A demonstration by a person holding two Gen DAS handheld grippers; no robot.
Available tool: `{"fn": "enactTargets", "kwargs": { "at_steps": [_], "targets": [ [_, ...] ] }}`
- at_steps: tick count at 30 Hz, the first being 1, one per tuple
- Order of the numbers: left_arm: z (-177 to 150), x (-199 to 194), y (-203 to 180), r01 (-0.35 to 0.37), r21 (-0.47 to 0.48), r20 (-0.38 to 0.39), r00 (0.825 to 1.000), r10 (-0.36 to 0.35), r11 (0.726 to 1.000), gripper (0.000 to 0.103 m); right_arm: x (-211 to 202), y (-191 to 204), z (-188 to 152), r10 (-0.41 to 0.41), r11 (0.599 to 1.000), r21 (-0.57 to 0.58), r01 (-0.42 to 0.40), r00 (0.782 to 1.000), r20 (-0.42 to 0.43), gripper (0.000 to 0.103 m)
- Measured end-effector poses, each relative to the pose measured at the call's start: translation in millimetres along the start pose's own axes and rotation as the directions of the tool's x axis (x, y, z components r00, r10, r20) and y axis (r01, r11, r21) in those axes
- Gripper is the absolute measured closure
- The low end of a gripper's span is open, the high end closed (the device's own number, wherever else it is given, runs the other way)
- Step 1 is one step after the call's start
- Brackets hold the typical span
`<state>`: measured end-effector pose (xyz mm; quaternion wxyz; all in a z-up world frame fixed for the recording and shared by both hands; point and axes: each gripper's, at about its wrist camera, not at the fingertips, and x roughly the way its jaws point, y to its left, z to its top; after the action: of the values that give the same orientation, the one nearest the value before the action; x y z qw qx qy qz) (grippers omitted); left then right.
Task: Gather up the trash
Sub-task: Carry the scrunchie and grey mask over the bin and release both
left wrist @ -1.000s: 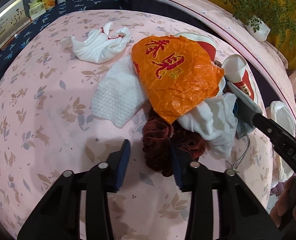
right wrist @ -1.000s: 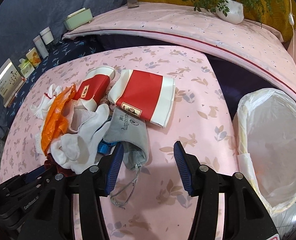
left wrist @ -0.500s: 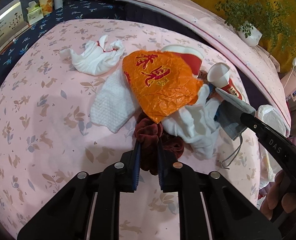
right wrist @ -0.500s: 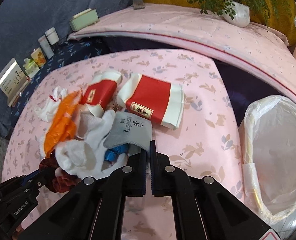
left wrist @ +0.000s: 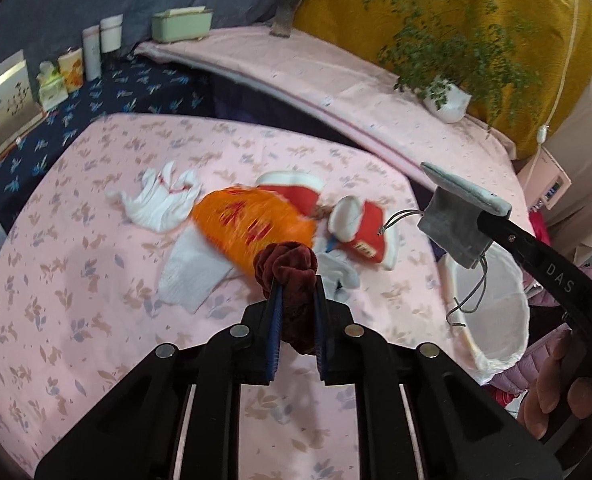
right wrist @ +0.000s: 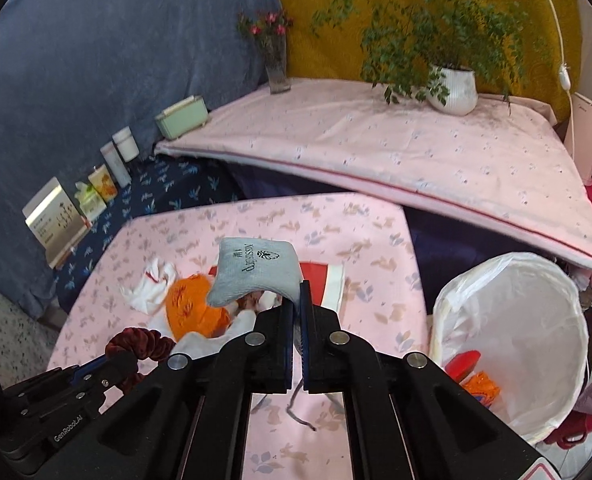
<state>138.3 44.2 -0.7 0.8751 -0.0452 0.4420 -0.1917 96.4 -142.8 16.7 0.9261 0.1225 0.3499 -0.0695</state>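
Clamping: left gripper [left wrist: 296, 300] jaws on maroon scrunchie [left wrist: 285, 264]; right gripper [right wrist: 296, 304] on grey pouch [right wrist: 251, 270].

left wrist: looks down along fingers | right wrist: likewise | shared: pink table [left wrist: 75, 280], somewhat blurred

A: Where's the pile?
B: Mid-frame on the table [left wrist: 75, 280]: rag [left wrist: 157, 200] left, bag [left wrist: 251, 228] centre, cups [left wrist: 360, 232] right.
A: And the bin [left wrist: 492, 304]?
B: Lower right, off the table's edge. Plant [left wrist: 448, 100] upper right, behind.

Both your grippers grip, raised.
Your left gripper [left wrist: 296, 300] and right gripper [right wrist: 297, 312] angle downward, jaws clamped.
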Motion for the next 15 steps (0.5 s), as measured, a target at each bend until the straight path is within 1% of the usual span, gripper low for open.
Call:
{"fn": "enactTargets", "kwargs": {
  "at_steps": [7,11,15],
  "targets": [
    [16.9,-21.9,-50.6,0.057,0.093,0.064,0.996,-0.063,0.994,0.090,-38.1,-29.5,16.4,-0.036,0.999,0.044,0.032,0.996,0.083,0.100],
    [23.7,-27.0,-81.0,0.091,0.145,0.078,0.992,-0.103,0.985,0.090,-54.4,-51.7,19.7,-0.078,0.995,0.074,0.070,0.990,0.116,0.100],
    [26.5,-23.8,-116.1,0.118,0.215,0.073,0.988,-0.137,0.969,0.090,-68.2,-77.1,18.5,-0.122,0.988,0.108,0.107,0.983,0.136,0.100]
  ]
}}
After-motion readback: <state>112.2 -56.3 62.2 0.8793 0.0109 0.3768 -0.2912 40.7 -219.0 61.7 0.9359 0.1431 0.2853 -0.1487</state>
